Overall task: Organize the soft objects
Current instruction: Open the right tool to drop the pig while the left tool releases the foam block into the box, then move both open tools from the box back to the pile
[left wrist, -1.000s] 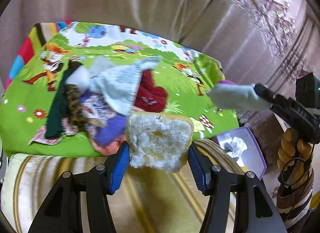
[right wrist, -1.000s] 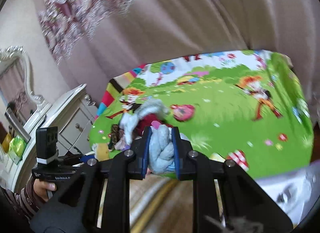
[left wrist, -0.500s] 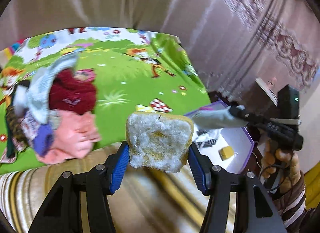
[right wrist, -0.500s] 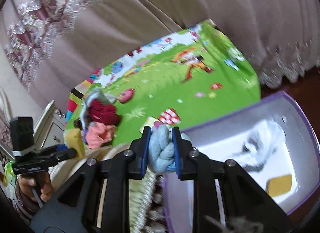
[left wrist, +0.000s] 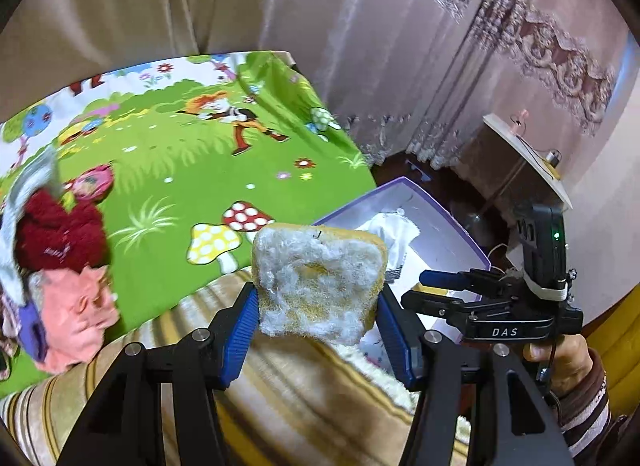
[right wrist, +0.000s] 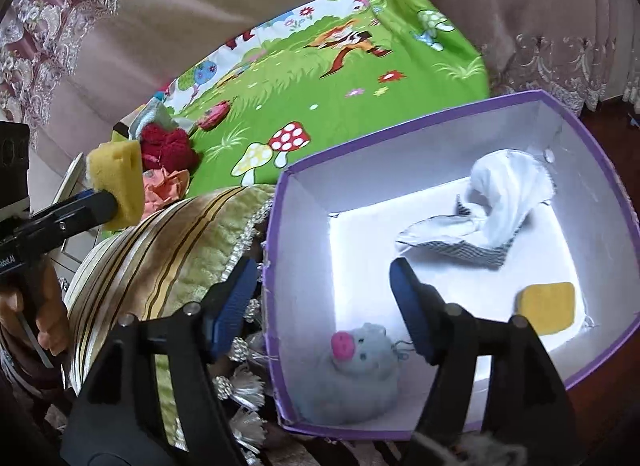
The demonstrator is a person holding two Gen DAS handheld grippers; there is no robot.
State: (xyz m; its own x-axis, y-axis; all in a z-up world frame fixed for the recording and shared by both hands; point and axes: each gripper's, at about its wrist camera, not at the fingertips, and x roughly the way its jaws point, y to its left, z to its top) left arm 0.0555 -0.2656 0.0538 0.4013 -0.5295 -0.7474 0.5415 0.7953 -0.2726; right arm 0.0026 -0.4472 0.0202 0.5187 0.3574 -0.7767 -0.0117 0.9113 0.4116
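The box (right wrist: 280,266) sits right of the cushion (right wrist: 168,242), before the mat (right wrist: 320,105); inside lie a plush toy (right wrist: 360,378), a cloth (right wrist: 492,205) and a sponge (right wrist: 548,308) (apart from each other).

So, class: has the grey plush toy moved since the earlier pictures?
Yes. The grey plush toy has dropped from the opening right claw into the purple box.

Heavy beige-pink curtains (left wrist: 360,25) with lace-patterned bands hang behind a bed covered by a bright green cartoon-print sheet (left wrist: 192,153). A striped gold-and-brown cushion (right wrist: 168,242) with tassels lies at the bed's near edge. A white side table (left wrist: 524,153) stands by the curtains above dark wooden floor (right wrist: 616,121).
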